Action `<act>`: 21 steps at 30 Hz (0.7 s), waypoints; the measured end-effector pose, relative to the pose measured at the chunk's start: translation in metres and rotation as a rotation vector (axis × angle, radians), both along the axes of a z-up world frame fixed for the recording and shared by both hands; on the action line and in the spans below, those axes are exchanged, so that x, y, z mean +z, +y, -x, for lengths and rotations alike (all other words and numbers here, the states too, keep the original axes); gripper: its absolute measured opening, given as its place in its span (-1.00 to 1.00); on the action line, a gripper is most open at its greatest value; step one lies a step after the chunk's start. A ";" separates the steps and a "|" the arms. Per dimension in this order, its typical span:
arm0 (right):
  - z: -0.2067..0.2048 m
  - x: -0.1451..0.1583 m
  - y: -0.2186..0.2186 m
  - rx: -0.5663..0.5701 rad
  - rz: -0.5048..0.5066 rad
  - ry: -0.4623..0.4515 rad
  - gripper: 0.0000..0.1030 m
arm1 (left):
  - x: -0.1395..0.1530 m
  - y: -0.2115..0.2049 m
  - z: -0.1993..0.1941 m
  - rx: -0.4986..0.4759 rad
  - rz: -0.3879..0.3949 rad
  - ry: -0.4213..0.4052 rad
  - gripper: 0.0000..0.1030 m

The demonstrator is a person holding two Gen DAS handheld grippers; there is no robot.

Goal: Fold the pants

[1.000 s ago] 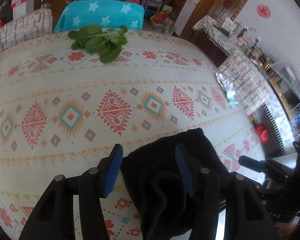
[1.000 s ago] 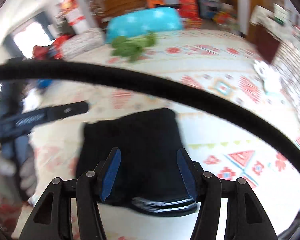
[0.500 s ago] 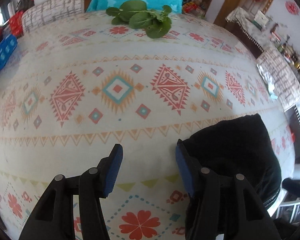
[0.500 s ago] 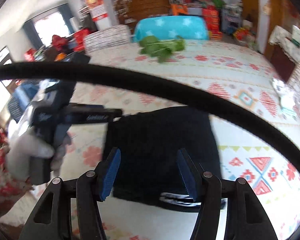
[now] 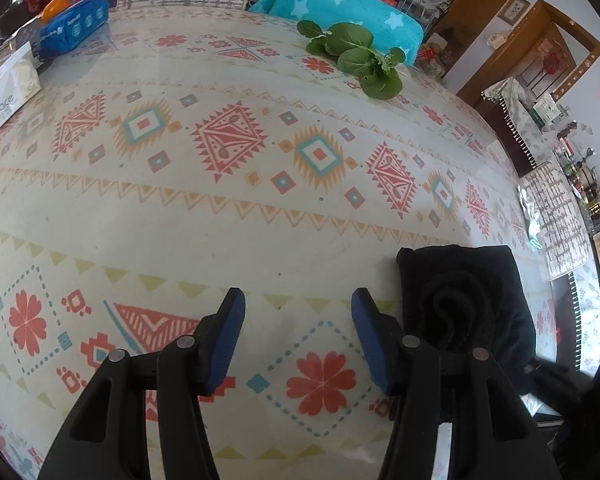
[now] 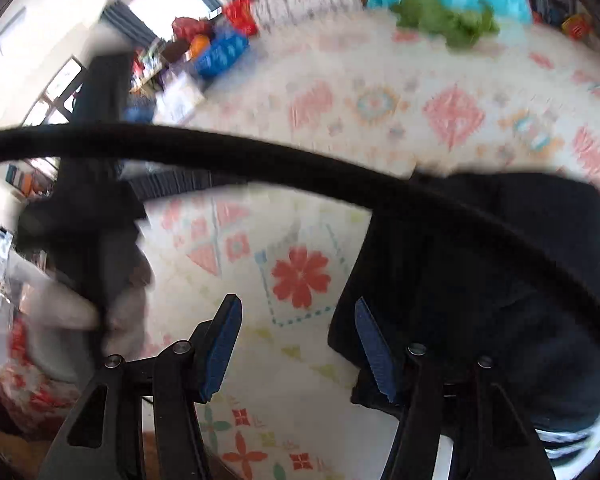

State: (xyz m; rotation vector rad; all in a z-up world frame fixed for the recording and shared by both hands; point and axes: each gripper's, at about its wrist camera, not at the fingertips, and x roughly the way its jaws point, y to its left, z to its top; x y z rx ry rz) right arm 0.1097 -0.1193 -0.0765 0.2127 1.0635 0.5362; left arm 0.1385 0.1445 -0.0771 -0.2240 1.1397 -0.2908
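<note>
The black pants (image 5: 466,300) lie as a compact folded bundle near the front edge of the patterned tabletop (image 5: 228,208), with a rolled inner layer showing on the side that faces the left wrist camera. The left tool (image 5: 298,332) stands spread and empty above bare cloth with a red flower print; the pants sit just beside its right finger, not between the 2 fingers. 1 second ago the bundle filled the gap between those fingers, and half a second ago it had already slid to the right of them, so the left tool has let go and drawn off to the left.

The right tool (image 6: 298,346) is likewise spread and grips nothing. In its blurred view the pants (image 6: 500,280) lie to the right, reaching behind its right finger, where before they were centred in front of it. A black cable (image 6: 260,168) crosses this view, and the left tool (image 6: 100,208) in the person's hand shows at the far left, well apart from the bundle.

With both tools released and pulling away from a neat, small stack, the folding looks finished or nearly so. Leafy greens (image 5: 356,58) and a tissue box (image 5: 8,98) at the far side play no part.
</note>
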 end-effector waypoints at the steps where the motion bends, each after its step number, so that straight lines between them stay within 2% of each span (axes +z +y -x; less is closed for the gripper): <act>1: -0.001 0.010 -0.012 -0.057 0.044 -0.030 0.26 | -0.002 0.003 0.001 0.003 0.006 0.005 0.06; 3: -0.008 0.019 -0.028 -0.146 0.144 -0.071 0.26 | -0.005 0.007 0.005 0.016 0.016 0.012 0.06; 5: -0.022 0.015 -0.036 -0.208 0.222 -0.061 0.26 | -0.008 0.011 0.007 0.028 0.030 0.016 0.06; 7: -0.036 0.003 -0.030 -0.283 0.401 -0.054 0.25 | -0.010 0.012 0.007 0.035 0.037 0.023 0.06; 9: -0.053 -0.014 -0.016 -0.287 0.533 -0.048 0.25 | -0.009 0.012 0.007 0.034 0.036 0.021 0.06; 11: -0.064 -0.034 -0.002 -0.266 0.615 -0.013 0.25 | -0.007 0.011 0.009 0.030 0.032 0.012 0.06; 13: -0.070 -0.042 0.012 -0.250 0.677 -0.023 0.25 | -0.005 0.009 0.011 0.024 0.026 0.002 0.06; 15: -0.073 -0.045 0.019 -0.239 0.695 -0.028 0.26 | -0.004 0.006 0.013 0.018 0.021 -0.001 0.07; 17: -0.072 -0.038 0.014 -0.219 0.664 -0.021 0.26 | -0.005 0.003 0.015 0.014 0.026 0.007 0.08; 19: -0.063 -0.024 -0.002 -0.234 0.546 -0.019 0.26 | -0.006 -0.004 0.017 0.004 0.041 0.015 0.08; 21: -0.047 -0.006 -0.026 -0.297 0.440 -0.023 0.29 | -0.006 -0.014 0.019 -0.014 0.048 0.021 0.08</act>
